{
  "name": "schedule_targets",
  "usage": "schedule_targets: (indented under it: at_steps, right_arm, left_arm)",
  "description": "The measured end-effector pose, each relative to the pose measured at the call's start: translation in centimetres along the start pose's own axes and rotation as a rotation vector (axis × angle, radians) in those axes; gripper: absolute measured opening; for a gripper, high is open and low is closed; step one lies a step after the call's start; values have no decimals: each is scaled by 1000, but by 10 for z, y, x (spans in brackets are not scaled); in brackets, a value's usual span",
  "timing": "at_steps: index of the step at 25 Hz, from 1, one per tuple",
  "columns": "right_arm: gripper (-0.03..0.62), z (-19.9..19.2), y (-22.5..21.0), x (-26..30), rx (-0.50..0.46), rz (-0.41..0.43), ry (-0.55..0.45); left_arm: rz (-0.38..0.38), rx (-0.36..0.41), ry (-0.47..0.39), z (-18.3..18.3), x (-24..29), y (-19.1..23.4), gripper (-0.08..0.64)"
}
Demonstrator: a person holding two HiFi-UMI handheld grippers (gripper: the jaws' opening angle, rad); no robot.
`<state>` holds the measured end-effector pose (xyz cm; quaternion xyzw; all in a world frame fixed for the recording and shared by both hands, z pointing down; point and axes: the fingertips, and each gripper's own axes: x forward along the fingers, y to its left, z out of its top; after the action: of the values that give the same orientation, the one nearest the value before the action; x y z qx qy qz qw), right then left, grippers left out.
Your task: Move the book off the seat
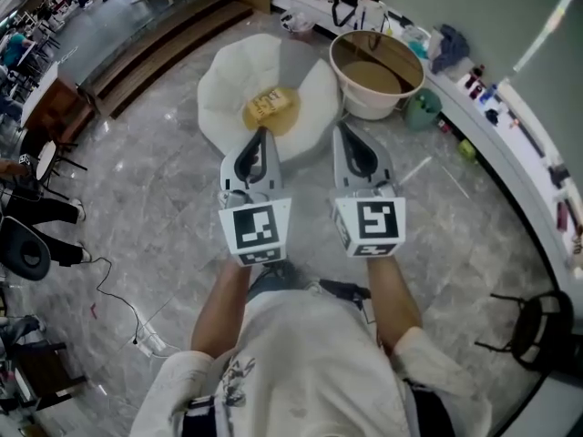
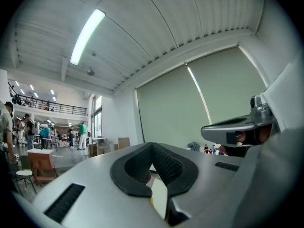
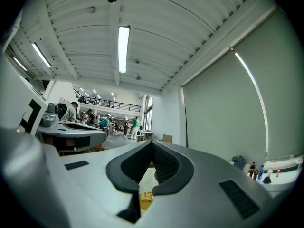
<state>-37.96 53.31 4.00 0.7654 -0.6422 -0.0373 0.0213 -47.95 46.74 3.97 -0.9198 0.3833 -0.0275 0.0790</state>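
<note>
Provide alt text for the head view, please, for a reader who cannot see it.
A person holds two shut, empty tools, the left tool and the right tool, side by side, pointing toward a yellow book that lies on a white cushioned seat. A large round tub stands on the marble floor just right of the seat.

Head camera is looking steeply down at the floor (image 1: 164,198); both gripper cameras are looking level along their jaws, sharing the green blind (image 2: 209,99).
</note>
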Motion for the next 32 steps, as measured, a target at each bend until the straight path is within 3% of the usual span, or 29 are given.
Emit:
schedule_targets:
  at_steps: [8,18,32]
  right_arm:
    - [4,-14,-15,51,-23,-47,7]
    - [3,-11,6,162,-62,-67,40]
    - [5,-16,24,251,-88,-80,50]
  left_arm:
    - [-27,-36,-2,-22,51,17,2]
    - [-50,-77,-3,-35,133,93,2]
    - [-78,-67,-33,-41,200,146,2]
